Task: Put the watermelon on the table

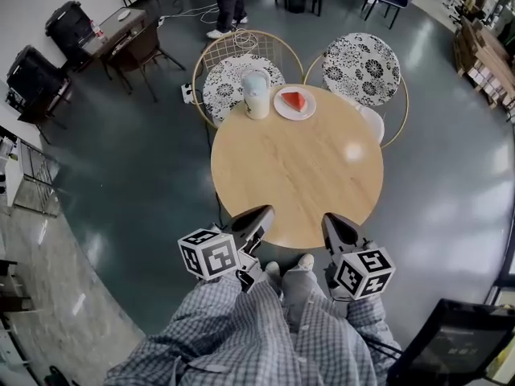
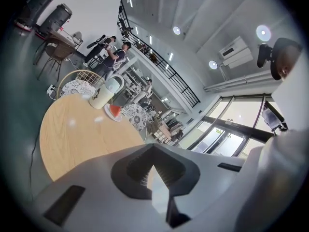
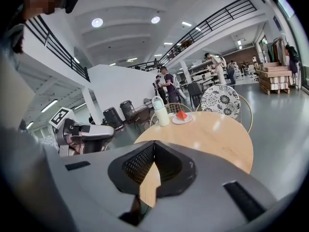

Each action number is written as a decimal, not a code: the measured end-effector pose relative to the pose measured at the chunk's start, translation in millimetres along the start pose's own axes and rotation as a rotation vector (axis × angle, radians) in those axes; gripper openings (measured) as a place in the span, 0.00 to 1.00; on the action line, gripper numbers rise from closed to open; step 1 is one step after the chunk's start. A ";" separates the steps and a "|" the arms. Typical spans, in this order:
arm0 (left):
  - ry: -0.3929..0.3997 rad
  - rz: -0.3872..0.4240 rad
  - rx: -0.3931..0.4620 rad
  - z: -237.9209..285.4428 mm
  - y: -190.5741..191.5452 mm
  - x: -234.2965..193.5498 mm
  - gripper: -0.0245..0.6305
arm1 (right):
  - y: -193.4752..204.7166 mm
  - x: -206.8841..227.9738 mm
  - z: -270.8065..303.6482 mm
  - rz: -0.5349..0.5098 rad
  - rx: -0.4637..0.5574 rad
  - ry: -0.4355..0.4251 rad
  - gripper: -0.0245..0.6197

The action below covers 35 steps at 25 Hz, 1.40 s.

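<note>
A red watermelon slice (image 1: 295, 100) lies on a white plate (image 1: 283, 109) at the far side of the round wooden table (image 1: 298, 175), next to a white jug (image 1: 256, 93). My left gripper (image 1: 261, 213) and right gripper (image 1: 330, 219) hover side by side over the table's near edge, both shut with nothing held. In the left gripper view the closed left gripper (image 2: 153, 147) points across the table (image 2: 77, 134) toward the watermelon slice (image 2: 114, 110). Past the tips of the right gripper (image 3: 154, 144) in the right gripper view stand the slice (image 3: 181, 114) and the jug (image 3: 161, 111).
Two wire chairs with floral cushions (image 1: 232, 80) (image 1: 361, 67) stand behind the table. My legs in checked trousers (image 1: 265, 328) are just short of the near edge. A dark chair (image 1: 455, 344) is at the lower right. People stand farther off (image 1: 229, 6).
</note>
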State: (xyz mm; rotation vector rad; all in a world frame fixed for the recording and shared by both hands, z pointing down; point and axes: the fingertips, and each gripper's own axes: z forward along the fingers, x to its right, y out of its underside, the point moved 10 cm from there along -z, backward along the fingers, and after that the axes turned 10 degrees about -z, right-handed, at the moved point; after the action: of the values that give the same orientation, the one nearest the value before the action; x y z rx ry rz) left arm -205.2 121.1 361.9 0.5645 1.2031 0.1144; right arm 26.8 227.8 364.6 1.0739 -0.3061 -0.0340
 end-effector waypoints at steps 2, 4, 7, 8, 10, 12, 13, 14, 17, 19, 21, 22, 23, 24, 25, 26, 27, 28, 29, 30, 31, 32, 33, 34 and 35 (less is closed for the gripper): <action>0.005 0.005 -0.002 2.5 0.6 4.2 0.05 | 0.8 2.3 -1.5 0.011 -0.006 0.000 0.05; 0.009 0.011 -0.004 5.8 0.1 9.4 0.05 | -1.0 5.4 -3.1 0.016 -0.009 -0.003 0.05; 0.019 0.020 0.000 12.2 -2.2 18.5 0.05 | -8.9 11.2 -6.2 0.014 0.003 -0.007 0.05; 0.022 0.024 0.003 14.7 -3.5 21.2 0.05 | -12.7 13.4 -6.9 0.007 0.010 -0.008 0.05; 0.029 0.036 0.011 20.6 -7.0 25.7 0.05 | -21.2 18.4 -7.0 -0.006 0.027 -0.012 0.05; 0.036 0.045 0.019 27.0 -10.5 29.8 0.05 | -30.0 23.2 -6.5 -0.020 0.043 -0.019 0.05; 0.039 0.048 0.022 29.7 -11.8 32.1 0.05 | -34.1 25.0 -6.7 -0.027 0.050 -0.023 0.05; 0.042 0.049 0.024 32.0 -12.4 34.5 0.05 | -37.7 26.5 -7.3 -0.034 0.056 -0.027 0.05; 0.052 0.058 0.028 38.6 -14.2 40.6 0.05 | -47.3 31.1 -6.4 -0.049 0.081 -0.041 0.05; 0.056 0.067 0.033 42.6 -16.1 44.2 0.05 | -52.6 34.9 -3.1 -0.044 0.098 -0.053 0.05; 0.059 0.069 0.038 46.0 -16.6 46.8 0.05 | -56.2 38.5 -0.3 -0.038 0.107 -0.065 0.05; 0.060 0.069 0.039 47.5 -16.5 47.6 0.05 | -57.3 40.2 1.1 -0.039 0.109 -0.070 0.05; 0.060 0.069 0.040 48.8 -16.4 48.0 0.05 | -58.0 41.7 2.8 -0.041 0.110 -0.075 0.05; 0.059 0.070 0.040 50.0 -16.3 48.0 0.05 | -58.6 43.2 4.6 -0.044 0.110 -0.081 0.05; 0.058 0.071 0.041 51.2 -16.6 47.8 0.05 | -59.3 44.6 6.5 -0.046 0.112 -0.087 0.05; 0.058 0.070 0.041 52.5 -17.3 47.8 0.05 | -60.3 45.8 8.1 -0.047 0.116 -0.093 0.05; 0.059 0.068 0.042 53.8 -18.0 48.0 0.05 | -61.4 46.8 9.0 -0.048 0.121 -0.100 0.05; 0.060 0.066 0.042 54.9 -18.7 48.5 0.05 | -62.4 47.5 9.3 -0.049 0.124 -0.105 0.05; 0.060 0.065 0.041 56.0 -19.0 49.0 0.05 | -63.1 48.2 9.4 -0.050 0.127 -0.109 0.05; 0.058 0.066 0.040 57.0 -19.1 49.3 0.05 | -63.4 48.9 9.5 -0.051 0.127 -0.112 0.05; 0.055 0.068 0.038 58.2 -18.9 49.4 0.05 | -63.4 49.6 9.5 -0.051 0.126 -0.114 0.05; 0.053 0.070 0.036 59.4 -18.7 49.4 0.05 | -63.3 50.1 9.5 -0.052 0.125 -0.115 0.05; 0.052 0.071 0.034 60.8 -18.4 49.5 0.05 | -63.3 50.6 9.2 -0.053 0.125 -0.116 0.05; 0.053 0.071 0.031 62.1 -18.1 49.8 0.05 | -63.3 51.1 8.7 -0.054 0.124 -0.117 0.05; 0.054 0.071 0.028 63.6 -17.6 50.3 0.05 | -63.2 51.8 8.0 -0.056 0.123 -0.116 0.05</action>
State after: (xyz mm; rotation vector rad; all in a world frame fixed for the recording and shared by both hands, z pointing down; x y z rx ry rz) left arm -132.6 102.6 326.2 0.6321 1.2395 0.1738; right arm 81.9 181.5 325.1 1.2046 -0.3869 -0.1297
